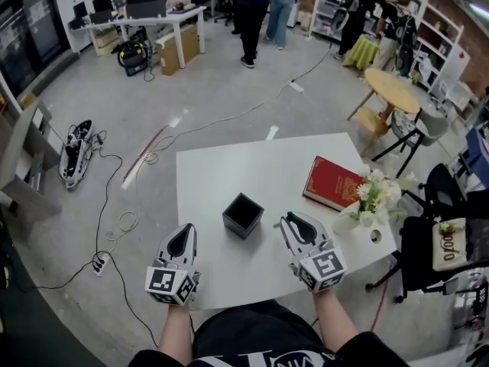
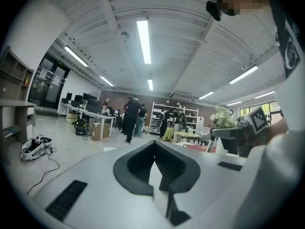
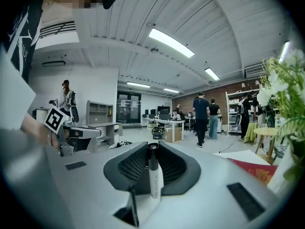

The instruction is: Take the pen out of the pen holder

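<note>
Your white square table spreads out ahead of both claws. Off to the right and ahead of your right claw lies a red hardcover book flat on the tabletop. Just right of that claw stands a bunch of white flowers with green leaves, near the table's right edge.

Your left claw sits at the table's near edge. Its jaws are pressed together at the tips and there is nothing between them. The left gripper view shows the same meeting point.

The black square open-topped pen holder stands upright between your two claws and a little ahead of them. It is apart from both.

Now the pen. Your right claw is pinching a slim marker-style pen with a white barrel and a black cap. It lies straight along the jaws, capped end out at the tips, white barrel running back between the pads. The pen is clear of the holder, which sits to the left of that claw.
</note>
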`<action>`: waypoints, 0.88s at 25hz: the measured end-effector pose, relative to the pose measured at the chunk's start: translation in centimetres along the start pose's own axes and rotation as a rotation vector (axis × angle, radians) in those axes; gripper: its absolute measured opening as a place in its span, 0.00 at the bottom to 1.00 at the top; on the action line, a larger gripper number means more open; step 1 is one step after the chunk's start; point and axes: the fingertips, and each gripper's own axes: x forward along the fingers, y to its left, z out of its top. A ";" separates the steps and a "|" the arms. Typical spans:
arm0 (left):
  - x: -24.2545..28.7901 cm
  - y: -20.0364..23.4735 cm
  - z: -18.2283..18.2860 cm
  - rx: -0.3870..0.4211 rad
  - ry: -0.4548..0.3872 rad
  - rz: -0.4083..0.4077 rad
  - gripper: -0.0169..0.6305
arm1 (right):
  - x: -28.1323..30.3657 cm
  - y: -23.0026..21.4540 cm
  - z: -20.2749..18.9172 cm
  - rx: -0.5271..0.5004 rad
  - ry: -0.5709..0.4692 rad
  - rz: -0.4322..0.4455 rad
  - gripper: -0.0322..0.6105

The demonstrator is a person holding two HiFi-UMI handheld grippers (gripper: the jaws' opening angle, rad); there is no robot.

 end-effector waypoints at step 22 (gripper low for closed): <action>-0.1 0.4 -0.3 -0.012 -0.002 0.001 0.02 | 0.0 0.3 -1.3 0.019 0.017 0.005 0.17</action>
